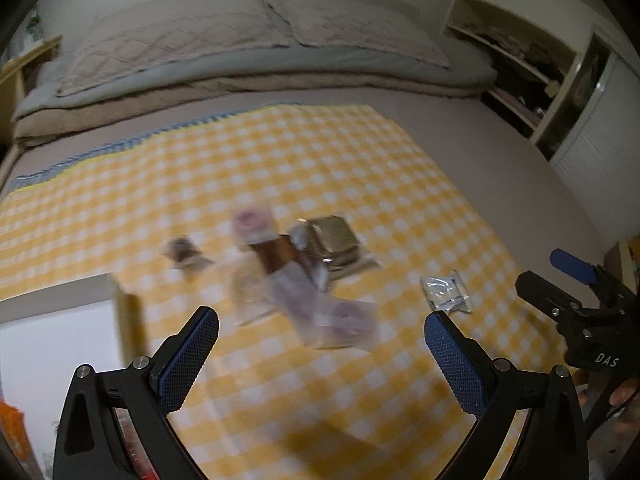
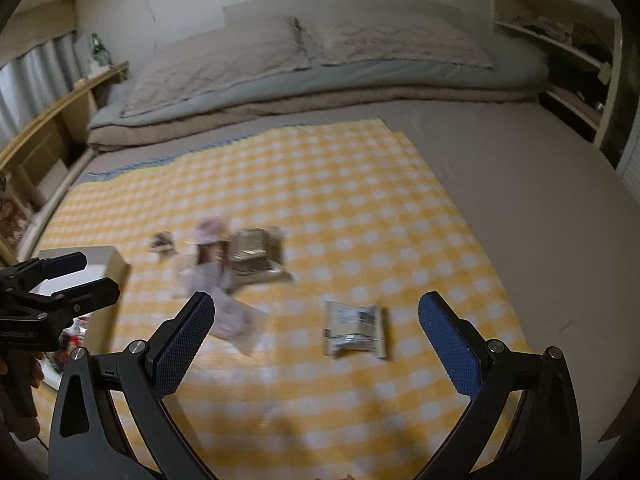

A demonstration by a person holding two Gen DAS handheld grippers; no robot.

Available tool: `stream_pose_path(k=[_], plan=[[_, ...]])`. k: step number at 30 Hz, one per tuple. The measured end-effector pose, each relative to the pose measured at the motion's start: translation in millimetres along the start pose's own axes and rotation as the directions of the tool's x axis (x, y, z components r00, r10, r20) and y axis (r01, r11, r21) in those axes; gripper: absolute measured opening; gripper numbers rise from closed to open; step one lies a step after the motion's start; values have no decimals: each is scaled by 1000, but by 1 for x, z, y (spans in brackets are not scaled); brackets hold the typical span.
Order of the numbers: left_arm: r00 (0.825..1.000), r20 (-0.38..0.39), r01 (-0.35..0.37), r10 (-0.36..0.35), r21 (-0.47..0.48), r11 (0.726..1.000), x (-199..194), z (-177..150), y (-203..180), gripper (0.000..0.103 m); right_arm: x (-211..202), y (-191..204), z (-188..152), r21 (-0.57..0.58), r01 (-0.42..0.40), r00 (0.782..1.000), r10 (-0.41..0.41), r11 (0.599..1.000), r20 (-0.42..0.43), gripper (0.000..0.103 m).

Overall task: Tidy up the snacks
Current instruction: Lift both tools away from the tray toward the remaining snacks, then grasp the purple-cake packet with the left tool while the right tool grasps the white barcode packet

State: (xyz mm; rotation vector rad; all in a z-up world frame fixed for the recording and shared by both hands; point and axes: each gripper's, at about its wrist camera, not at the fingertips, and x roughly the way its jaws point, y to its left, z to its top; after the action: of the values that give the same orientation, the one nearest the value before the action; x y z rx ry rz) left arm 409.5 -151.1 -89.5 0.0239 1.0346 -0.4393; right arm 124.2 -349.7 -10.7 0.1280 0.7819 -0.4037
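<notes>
Several wrapped snacks lie in a blurred heap (image 1: 296, 268) on a yellow checked cloth (image 1: 280, 168); the heap also shows in the right wrist view (image 2: 236, 256). A silver packet (image 1: 446, 292) lies apart to the right, and shows closer in the right wrist view (image 2: 354, 328). A white box (image 1: 52, 344) stands at the cloth's left edge, also in the right wrist view (image 2: 100, 268). My left gripper (image 1: 320, 360) is open and empty above the cloth, near a purple packet (image 1: 344, 320). My right gripper (image 2: 316, 344) is open and empty, just short of the silver packet.
The cloth lies on a bed with folded bedding and pillows (image 1: 256, 48) at the far side. Shelves (image 1: 520, 64) stand at the right, a wooden shelf (image 2: 52, 120) at the left. Each gripper shows in the other's view: the right one (image 1: 576, 284), the left one (image 2: 76, 280).
</notes>
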Motion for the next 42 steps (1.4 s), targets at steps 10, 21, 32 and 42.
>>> stream_pose_path(k=[10,21,32,42], plan=[[978,-102,186,-183,20,982,103,33,-14,95,41,-41,-9,26,33,996,-30,999,-86,103],[949,-248,219,-194,77,973,196,40,-5,95,92,-62,-15,77,30,979,-14,997,-204,103],[885,-397,340,-245,189,921,189,11,-7,96,135,-54,-22,111,38,946,0,993,-323,103],[893,-410,331,-187,316,889,174,0,-25,93,152,-34,-34,-22,69,915,-72,997,-396,59]])
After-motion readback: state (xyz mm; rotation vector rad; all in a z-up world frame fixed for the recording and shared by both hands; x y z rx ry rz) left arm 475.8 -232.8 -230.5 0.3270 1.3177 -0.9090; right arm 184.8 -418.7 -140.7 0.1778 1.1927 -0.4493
